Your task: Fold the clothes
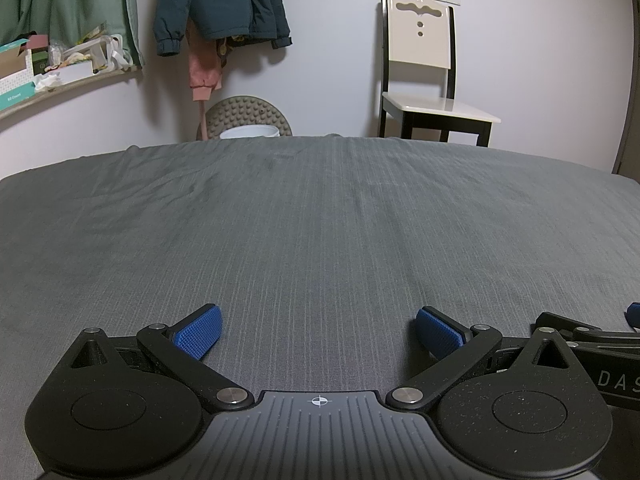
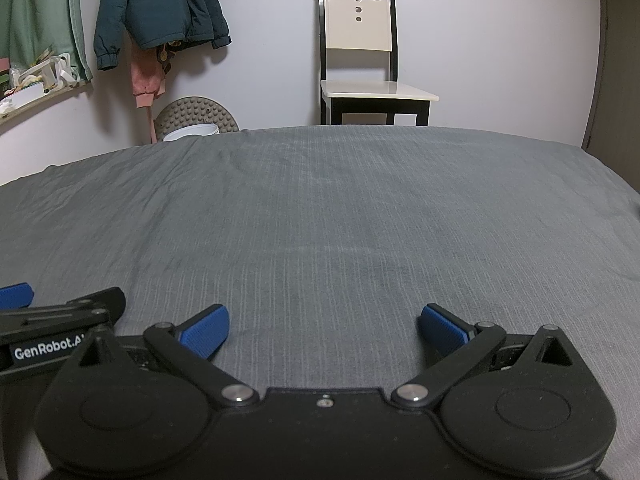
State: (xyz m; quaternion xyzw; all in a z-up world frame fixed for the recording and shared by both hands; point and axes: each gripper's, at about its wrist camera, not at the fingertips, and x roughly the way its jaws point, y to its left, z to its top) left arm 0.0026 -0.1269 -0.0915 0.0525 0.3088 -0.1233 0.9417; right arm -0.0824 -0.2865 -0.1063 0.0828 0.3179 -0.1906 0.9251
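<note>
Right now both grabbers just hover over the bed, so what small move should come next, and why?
Probably turn to look for a garment. Both the left gripper and the right gripper have jaws spread wide and empty over the grey bedsheet, which shows no loose clothing. The only clothes visible are jackets hanging on the wall.

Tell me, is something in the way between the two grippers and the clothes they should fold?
No clothes lie on the grey bed in either view. The left gripper and right gripper are open over bare sheet. The only clothes showing are a jacket and a pink garment hanging on the wall beyond the bed.
</note>
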